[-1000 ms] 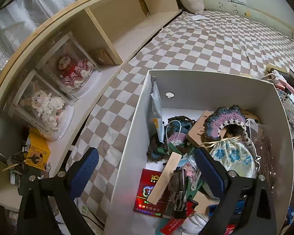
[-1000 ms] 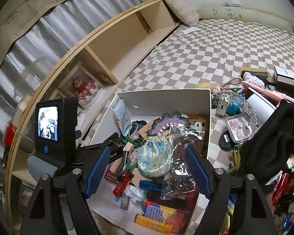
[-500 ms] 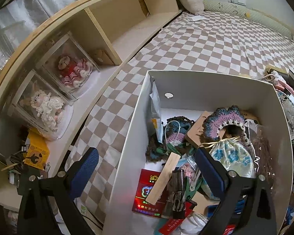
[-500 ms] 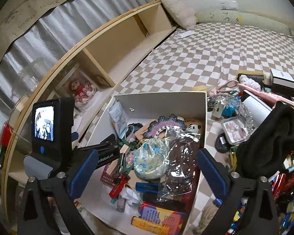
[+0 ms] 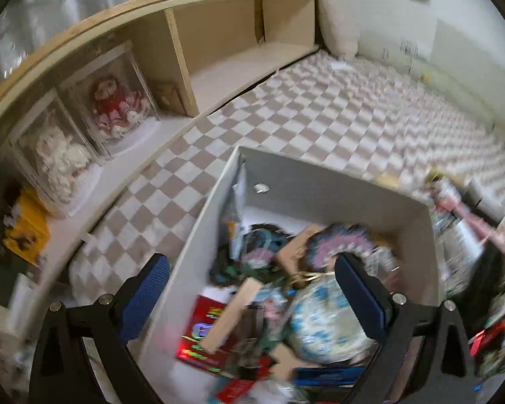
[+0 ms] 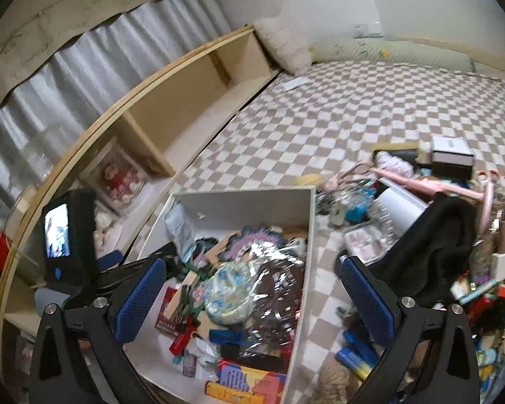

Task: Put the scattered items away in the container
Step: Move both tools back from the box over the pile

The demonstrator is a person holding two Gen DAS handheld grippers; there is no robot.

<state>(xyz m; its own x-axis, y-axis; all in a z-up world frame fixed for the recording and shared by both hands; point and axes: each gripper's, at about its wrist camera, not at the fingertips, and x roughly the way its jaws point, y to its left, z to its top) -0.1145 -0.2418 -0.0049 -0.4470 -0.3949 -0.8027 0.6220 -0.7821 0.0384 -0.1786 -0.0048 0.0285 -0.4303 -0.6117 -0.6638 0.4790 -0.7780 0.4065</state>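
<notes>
The right gripper [image 6: 252, 298] is wide open, and its jaws have just been opening. Nothing is between its blue pads [image 6: 139, 301]. One pad hangs over the white box [image 6: 242, 198] and the other hangs over the checked bed cover [image 6: 320, 128] just beside the box.

The left gripper [image 5: 252, 294] is wide open too, with nothing in it. It hangs over the near left corner of the same white box.

The box sits on the bed and is full of small things. A blue and white cloth pouch [image 6: 229, 294] lies in the middle. A shiny clear bag with something brown inside [image 6: 279, 289] lies right next to it, against the right wall of the box. A red book [image 5: 205, 333] lies flat near the front.

More things are still scattered on the bed to the right of the box: a black cloth [image 6: 434, 245], a pink stick [image 6: 431, 185] and a small grey box [image 6: 452, 153].
</notes>
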